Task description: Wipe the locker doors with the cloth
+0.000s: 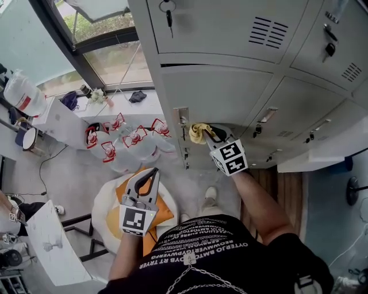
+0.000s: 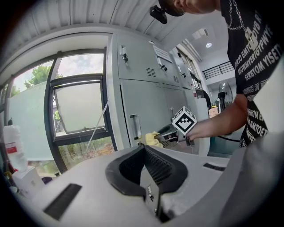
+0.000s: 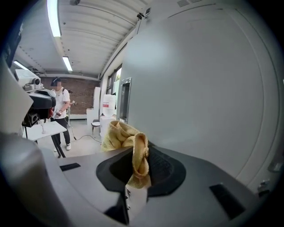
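Observation:
My right gripper (image 1: 209, 134) is shut on a crumpled yellow cloth (image 1: 199, 132) and holds it against a lower grey locker door (image 1: 230, 92), just right of that door's handle (image 1: 181, 123). In the right gripper view the cloth (image 3: 128, 137) bulges out of the shut jaws, and the door (image 3: 199, 97) fills the right side. My left gripper (image 1: 152, 172) hangs lower and to the left, away from the lockers, shut with nothing in it. From the left gripper view, the cloth (image 2: 151, 138) and the right gripper's marker cube (image 2: 183, 120) show against the door (image 2: 146, 99).
Several white jugs with red labels (image 1: 132, 140) stand on the floor left of the lockers. Below my left gripper is a round stool with an orange cushion (image 1: 165, 215). A key (image 1: 168, 14) hangs in an upper door. A person (image 3: 60, 111) stands far off by a white table (image 3: 42, 128).

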Motion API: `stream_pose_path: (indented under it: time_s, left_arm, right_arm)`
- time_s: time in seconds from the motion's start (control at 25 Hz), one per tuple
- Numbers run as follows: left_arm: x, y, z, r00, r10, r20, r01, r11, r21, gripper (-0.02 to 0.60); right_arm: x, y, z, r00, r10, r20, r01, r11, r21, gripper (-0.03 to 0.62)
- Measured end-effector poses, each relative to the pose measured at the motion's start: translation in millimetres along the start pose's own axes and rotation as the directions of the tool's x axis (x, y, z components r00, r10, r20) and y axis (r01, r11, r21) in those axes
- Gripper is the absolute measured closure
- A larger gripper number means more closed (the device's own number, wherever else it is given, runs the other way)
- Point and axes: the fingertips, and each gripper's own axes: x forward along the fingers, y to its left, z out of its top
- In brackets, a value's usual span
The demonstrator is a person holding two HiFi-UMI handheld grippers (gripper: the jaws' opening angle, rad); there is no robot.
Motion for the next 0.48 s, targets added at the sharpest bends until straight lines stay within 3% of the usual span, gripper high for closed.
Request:
stream_pose_path:
  time_s: [0.48]
  left_arm:
    - [14.4,-10.0,-0.2,0.998,-0.055,0.013,0.055,0.998,0.002,0.577]
  right_arm:
    - [-48.5,-66.4,-34.8,0.988,-0.151,-0.040,0.154,0.984,0.094,0.533]
